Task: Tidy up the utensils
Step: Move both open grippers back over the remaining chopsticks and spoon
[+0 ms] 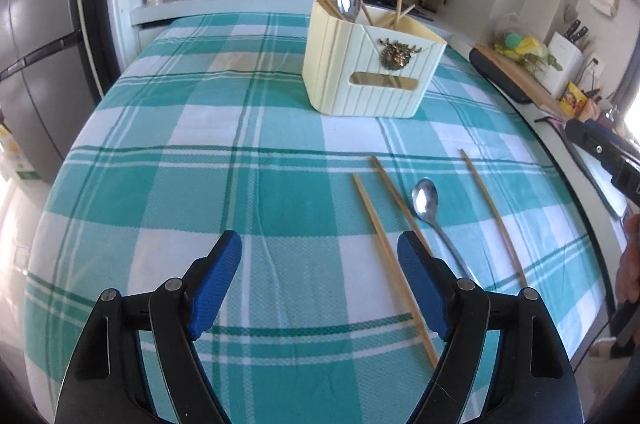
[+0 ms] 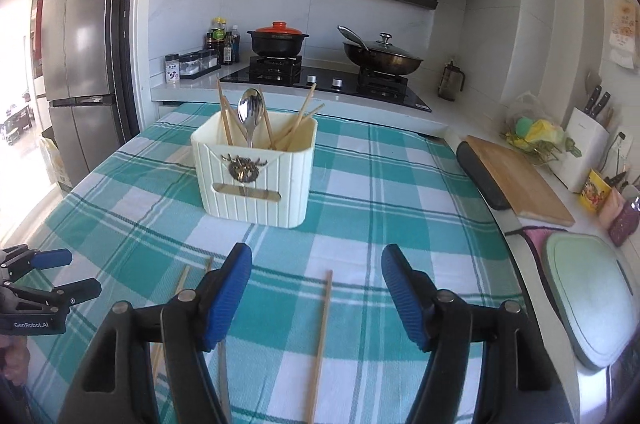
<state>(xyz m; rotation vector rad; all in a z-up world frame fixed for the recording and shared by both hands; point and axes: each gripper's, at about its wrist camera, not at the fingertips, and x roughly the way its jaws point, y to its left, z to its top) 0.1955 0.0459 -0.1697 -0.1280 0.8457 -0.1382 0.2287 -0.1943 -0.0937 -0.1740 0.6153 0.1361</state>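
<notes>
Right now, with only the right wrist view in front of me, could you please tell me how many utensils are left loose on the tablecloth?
Observer: Four: three chopsticks and one loose spoon; your view hides most of them.
Operator: Thank you. Where exactly does that spoon lie?
Observer: Between the middle and right-hand chopsticks, with its bowl end pointing toward the holder.
</notes>
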